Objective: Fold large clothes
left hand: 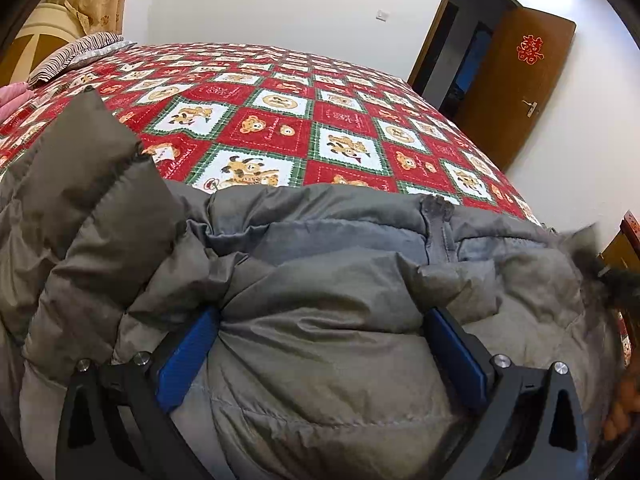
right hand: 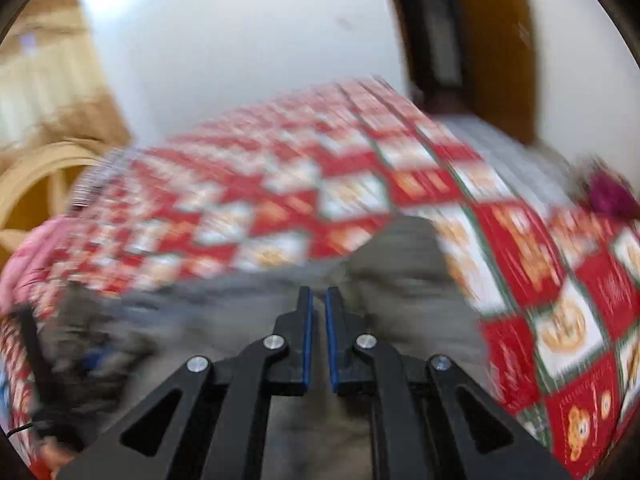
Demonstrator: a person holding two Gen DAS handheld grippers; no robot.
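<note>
One grey jacket [left hand: 320,288], two hand-held grippers.

A red double-happiness character (囍) [left hand: 530,49] is seen stuck on the brown wooden door [left hand: 516,92]. Small script on the red squares of the red, white and green teddy-bear patchwork bedspread [left hand: 280,120] cannot be read.

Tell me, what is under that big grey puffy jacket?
The grey jacket lies on a bed covered by a red patchwork bedspread with bear pictures, which shows beyond it. Whatever lies directly beneath the jacket is covered by it.
</note>
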